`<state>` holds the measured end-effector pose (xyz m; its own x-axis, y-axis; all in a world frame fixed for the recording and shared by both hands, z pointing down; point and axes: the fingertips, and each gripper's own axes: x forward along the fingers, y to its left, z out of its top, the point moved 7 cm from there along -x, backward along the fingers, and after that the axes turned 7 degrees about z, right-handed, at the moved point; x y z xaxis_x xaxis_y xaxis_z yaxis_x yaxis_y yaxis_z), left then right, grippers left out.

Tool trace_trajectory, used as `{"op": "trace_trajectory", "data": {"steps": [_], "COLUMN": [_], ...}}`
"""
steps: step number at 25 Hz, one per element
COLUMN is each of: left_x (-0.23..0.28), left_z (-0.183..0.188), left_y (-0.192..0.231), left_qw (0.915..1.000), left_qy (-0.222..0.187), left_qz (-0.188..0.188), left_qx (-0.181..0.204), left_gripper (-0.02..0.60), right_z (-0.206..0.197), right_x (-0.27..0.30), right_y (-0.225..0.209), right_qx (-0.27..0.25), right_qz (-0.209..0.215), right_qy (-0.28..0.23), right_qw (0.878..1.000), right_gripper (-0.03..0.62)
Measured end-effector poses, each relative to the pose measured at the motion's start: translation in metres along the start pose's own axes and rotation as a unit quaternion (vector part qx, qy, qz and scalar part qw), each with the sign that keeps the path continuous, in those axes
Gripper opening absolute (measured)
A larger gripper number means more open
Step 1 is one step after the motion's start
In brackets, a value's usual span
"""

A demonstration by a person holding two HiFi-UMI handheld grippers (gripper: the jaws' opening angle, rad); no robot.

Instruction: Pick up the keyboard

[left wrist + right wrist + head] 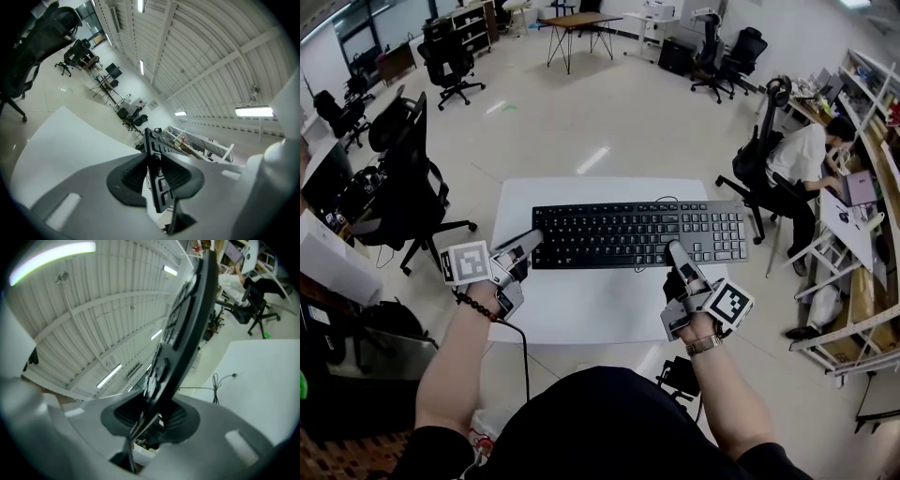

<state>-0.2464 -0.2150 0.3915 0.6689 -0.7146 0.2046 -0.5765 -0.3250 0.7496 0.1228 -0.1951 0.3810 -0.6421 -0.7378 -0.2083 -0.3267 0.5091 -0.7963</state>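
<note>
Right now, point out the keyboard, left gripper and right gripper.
keyboard (628, 232): head view, middle of the keys
left gripper (532, 242): head view, between fingertips at keyboard's left end
right gripper (676, 251): head view, between fingertips at keyboard's near edge

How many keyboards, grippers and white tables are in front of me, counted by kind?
keyboard: 1
grippers: 2, the left gripper and the right gripper, each clamped on the keyboard
white table: 1
Total: 4
</note>
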Motion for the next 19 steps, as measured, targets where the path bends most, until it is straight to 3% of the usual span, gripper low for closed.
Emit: {"op": "trace_trajectory", "data": {"steps": [19], "left_x": [-0.0020], "left_z": [0.0050], "left_y": [-0.0044], "left_qw": [0.9997], "left_qy": [-0.011], "left_qz": [0.007], "left_qx": [0.021], "left_gripper": [0.100], "right_z": [0.0023], "right_x": [0.0008], "right_y": [0.0021], "right_qx": [-0.010], "right_qz": [0.010], "right_qy": [0.001], "right_qw": [1.000], "right_gripper": [0.103]}}
